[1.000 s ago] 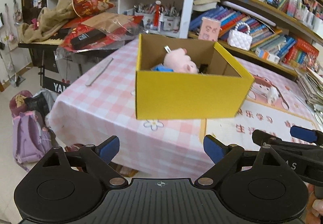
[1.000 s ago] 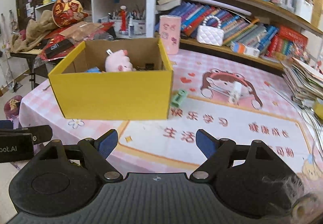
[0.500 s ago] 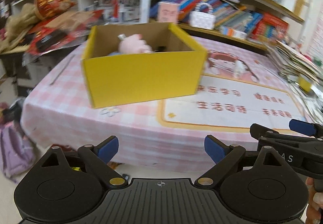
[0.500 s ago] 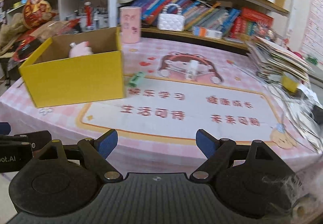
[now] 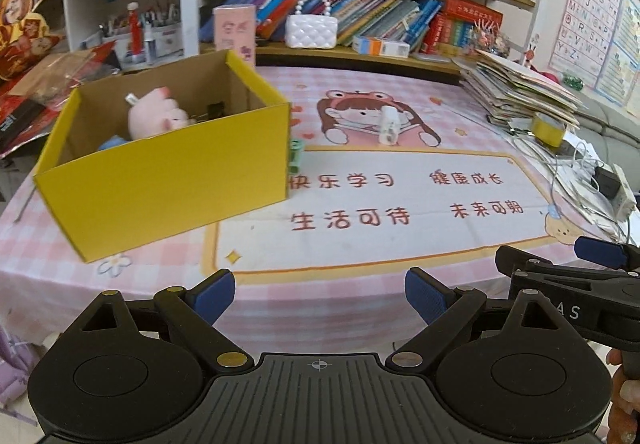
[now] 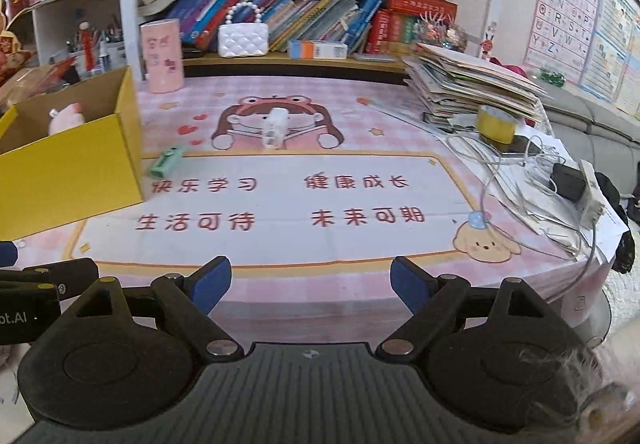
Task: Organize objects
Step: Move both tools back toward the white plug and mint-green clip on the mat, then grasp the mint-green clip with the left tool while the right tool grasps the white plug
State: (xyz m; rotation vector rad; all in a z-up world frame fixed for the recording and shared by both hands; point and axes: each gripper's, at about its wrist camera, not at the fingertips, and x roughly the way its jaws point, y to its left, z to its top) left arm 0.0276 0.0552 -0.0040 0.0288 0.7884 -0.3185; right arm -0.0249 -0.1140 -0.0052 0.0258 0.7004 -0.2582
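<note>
On the bench, past the near edge of the pink printed mat, two loose things wait to be put away: a small white bottle lying on the cartoon girl's picture, and a green eraser-like block just beside the corner of the yellow box. The box sits to the left and already holds a pink plush pig and some smaller bits (a black clip among them, as far as can be told).

Both tools hang off the near edge, side by side, and neither holds anything. The left tool has its blue pads spread wide; the right tool is spread just as wide.

From the right wrist view the white bottle lies almost dead ahead, its long axis running away from the tool, slightly tilted. That makes the right hand the likelier one for it, closing across the narrow width. The green block lies slantwise, ahead and left of the right tool, and looks about as easy for the left.
</note>
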